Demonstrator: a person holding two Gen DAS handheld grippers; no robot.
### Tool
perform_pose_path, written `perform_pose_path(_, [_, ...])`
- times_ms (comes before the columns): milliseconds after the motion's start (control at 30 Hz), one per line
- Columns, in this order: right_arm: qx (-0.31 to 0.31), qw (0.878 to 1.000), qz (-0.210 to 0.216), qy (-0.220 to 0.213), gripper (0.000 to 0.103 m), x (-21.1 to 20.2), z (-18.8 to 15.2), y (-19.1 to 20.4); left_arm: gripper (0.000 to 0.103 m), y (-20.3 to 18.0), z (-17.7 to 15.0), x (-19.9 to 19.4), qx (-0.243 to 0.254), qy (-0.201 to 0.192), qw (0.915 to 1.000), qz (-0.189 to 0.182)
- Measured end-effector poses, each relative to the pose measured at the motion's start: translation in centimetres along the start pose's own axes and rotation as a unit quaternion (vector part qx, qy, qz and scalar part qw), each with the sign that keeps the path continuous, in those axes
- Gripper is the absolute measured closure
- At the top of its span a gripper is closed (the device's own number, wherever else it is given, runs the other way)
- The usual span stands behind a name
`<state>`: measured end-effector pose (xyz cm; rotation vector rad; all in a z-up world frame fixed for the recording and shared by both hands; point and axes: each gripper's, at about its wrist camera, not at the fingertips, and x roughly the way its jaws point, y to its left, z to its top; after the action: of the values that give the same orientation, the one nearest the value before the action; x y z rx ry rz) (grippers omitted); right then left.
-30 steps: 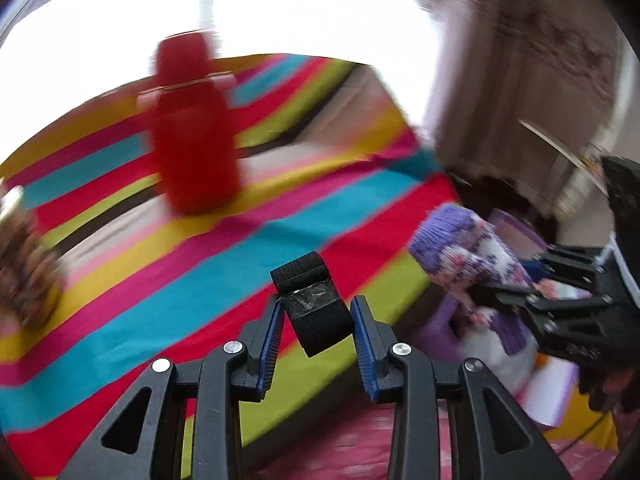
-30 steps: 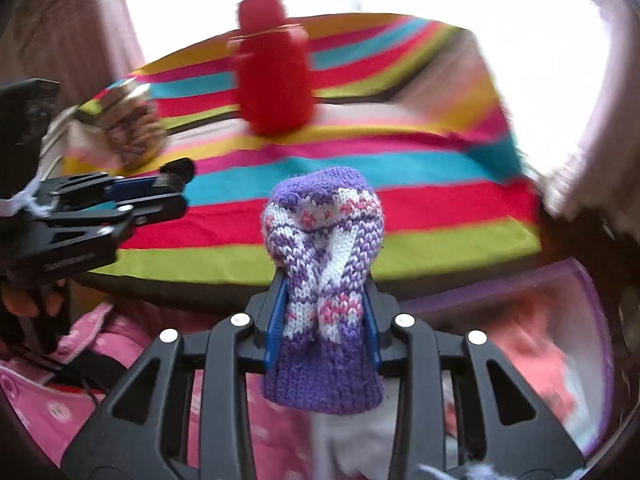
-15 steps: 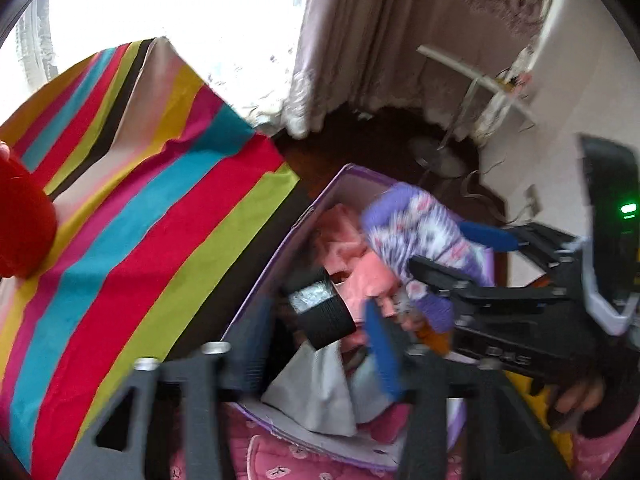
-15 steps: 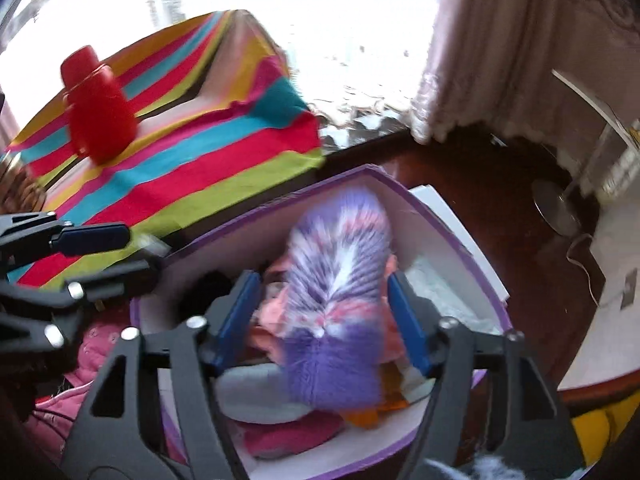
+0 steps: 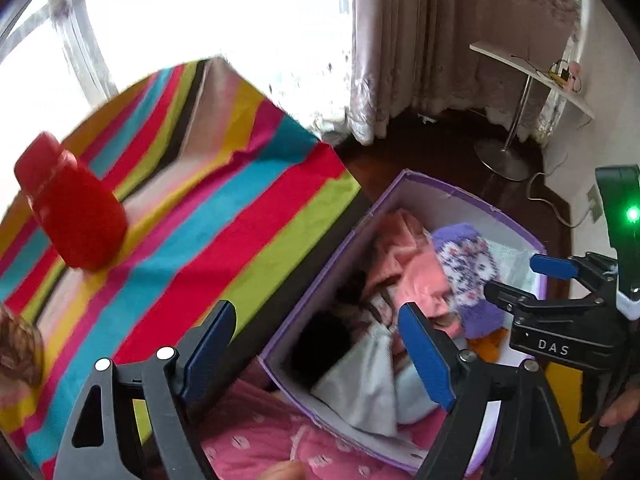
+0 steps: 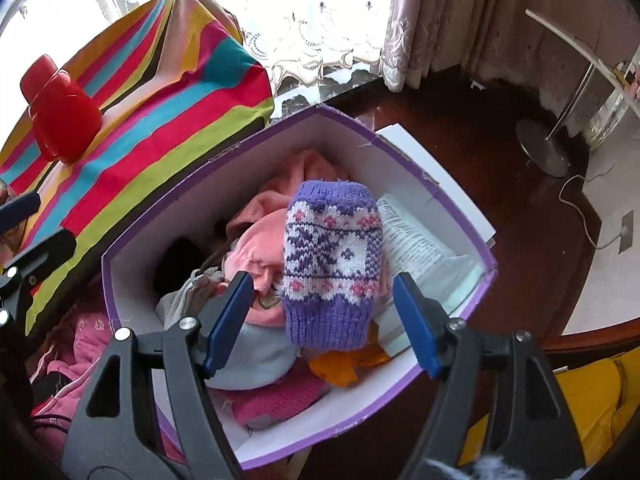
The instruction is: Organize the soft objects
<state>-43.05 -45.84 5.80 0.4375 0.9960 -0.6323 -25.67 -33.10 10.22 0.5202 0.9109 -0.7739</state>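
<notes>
A purple-rimmed box [image 5: 460,190] [image 6: 348,118] stands beside the striped table, full of soft clothes. A purple knitted mitten [image 6: 332,256] [image 5: 466,268] lies on top of the pink garments [image 6: 260,236] inside. My right gripper [image 6: 324,310] [image 5: 524,280] hovers over it, jaws opening, pads clear of the mitten. My left gripper [image 5: 320,350] [image 6: 34,228] hangs over the box's near left corner, jaws opening, with nothing gripped. A black band [image 5: 320,346] [image 6: 180,260] lies low in that corner.
A red plush bottle [image 5: 72,216] [image 6: 60,120] sits on the striped tablecloth [image 5: 240,220] left of the box. A brown fuzzy item [image 5: 16,344] lies at the table's left edge. Pink clothing [image 5: 260,440] sits below the box; a metal-legged side table [image 5: 516,120] stands at the right.
Both grippers swung from over the striped table to over the box and opened. The black band left the left jaws and the mitten left the right jaws; both now lie in the box.
</notes>
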Motion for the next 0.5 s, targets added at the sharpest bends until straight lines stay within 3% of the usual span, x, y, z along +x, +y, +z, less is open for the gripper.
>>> perform_pose_path(100, [-0.005,1.0,0.001,-0.007,0.028,-0.6,-0.2,0.4,0.019,0.1,0.2,0.6,0.009,0.024,0.9995,-0.021])
perform_pose_path(233, [-0.017,1.0,0.003,0.0,0.028,0.2,-0.1,1.7,0.019,0.7,-0.5,1.9,-0.005,0.027,0.9977,-0.062])
perform_pose_path(500, [-0.023,1.0,0.006,0.008,0.028,0.9,-0.3,2.4,0.019,0.1,-1.2,2.3,0.012,0.013,0.9992,-0.036])
